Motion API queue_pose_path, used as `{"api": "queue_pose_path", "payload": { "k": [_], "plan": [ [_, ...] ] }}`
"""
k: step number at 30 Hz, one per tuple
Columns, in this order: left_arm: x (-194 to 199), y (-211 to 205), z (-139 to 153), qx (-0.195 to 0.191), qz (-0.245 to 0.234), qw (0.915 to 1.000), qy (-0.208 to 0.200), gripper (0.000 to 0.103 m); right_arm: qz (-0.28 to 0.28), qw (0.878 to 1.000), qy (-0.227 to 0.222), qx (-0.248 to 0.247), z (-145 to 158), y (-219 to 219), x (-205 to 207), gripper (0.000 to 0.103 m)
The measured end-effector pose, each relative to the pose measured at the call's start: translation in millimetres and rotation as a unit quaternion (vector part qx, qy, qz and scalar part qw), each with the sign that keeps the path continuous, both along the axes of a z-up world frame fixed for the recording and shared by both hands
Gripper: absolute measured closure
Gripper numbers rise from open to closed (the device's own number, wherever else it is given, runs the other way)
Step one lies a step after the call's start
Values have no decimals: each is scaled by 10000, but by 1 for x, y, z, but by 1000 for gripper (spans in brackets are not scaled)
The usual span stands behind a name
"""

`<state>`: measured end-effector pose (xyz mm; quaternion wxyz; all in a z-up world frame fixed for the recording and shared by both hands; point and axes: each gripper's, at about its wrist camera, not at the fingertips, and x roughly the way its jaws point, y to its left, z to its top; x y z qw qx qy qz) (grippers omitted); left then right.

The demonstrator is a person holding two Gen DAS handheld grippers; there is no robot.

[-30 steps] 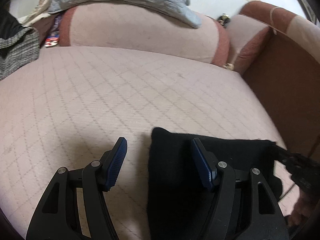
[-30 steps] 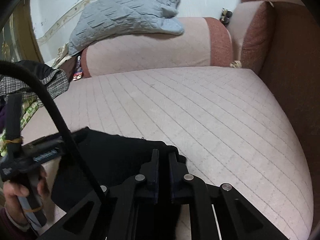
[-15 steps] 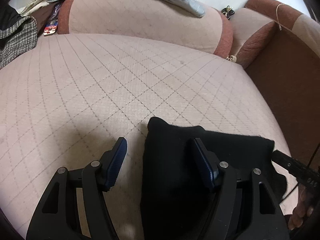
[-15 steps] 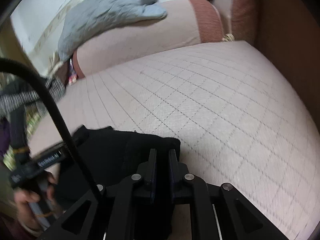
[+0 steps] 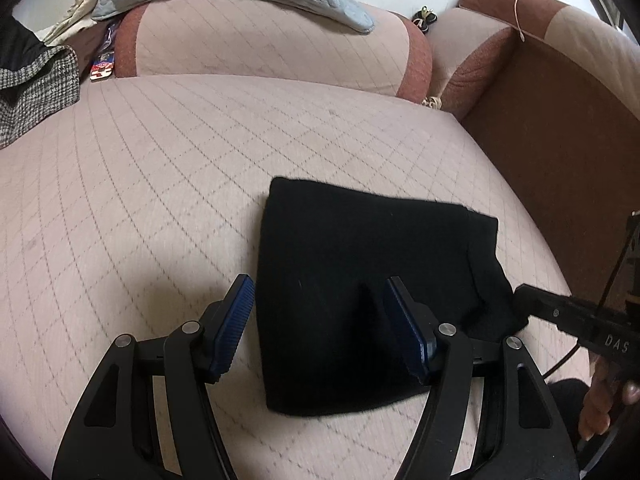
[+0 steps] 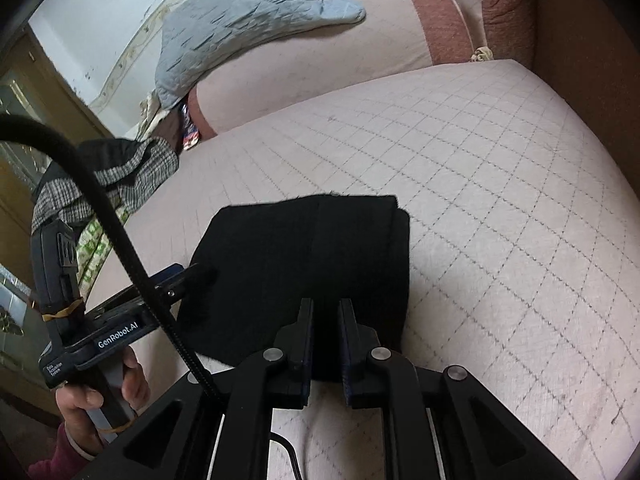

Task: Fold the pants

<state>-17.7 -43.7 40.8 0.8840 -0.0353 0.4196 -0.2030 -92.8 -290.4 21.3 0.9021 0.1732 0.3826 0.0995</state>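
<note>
Black pants [image 5: 360, 288] lie folded into a compact block on the pink quilted sofa seat [image 5: 160, 184], near its front edge and toward the brown armrest side. In the left wrist view the left gripper [image 5: 318, 320] hangs over the block with its jaws spread wide and released: one blue pad [image 5: 236, 324] is off the cloth above the bare seat, the other over the pants, neither pressing. In the right wrist view the right gripper [image 6: 324, 340] sits at the block's near edge, jaws narrow with a small gap that has just been widening; black cloth lies between them, and whether the pads still pinch it cannot be told. A hand [image 6: 100, 396] grips the left tool's handle. A grey quilt [image 6: 248, 16] drapes the backrest, and a checked garment [image 5: 36, 88] lies at the seat's far left corner.
</note>
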Motion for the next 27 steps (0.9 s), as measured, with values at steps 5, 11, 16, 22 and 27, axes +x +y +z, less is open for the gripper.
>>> {"api": "queue_pose_path", "payload": {
  "k": [5,11,16,22,27],
  "plan": [
    [-11,-8,-14,317,-16,9995,-75,35,-55,9998,89,174,-6,-2,-2,84],
    [-7,-6,-17,268,31,9996,-70,35,233,9988,-106,-422,-3,20,1,87],
    [-9,-6,-14,230,18,9997,-89,35,259,9945,-401,-936,12,30,-12,98],
    [-13,-9,-14,377,-23,9991,-212,35,38,9895,-68,-1441,1,24,-10,101],
    [-13,-12,-15,459,-13,9986,-278,35,7,9947,101,-1026,-9,13,-5,101]
  ]
}}
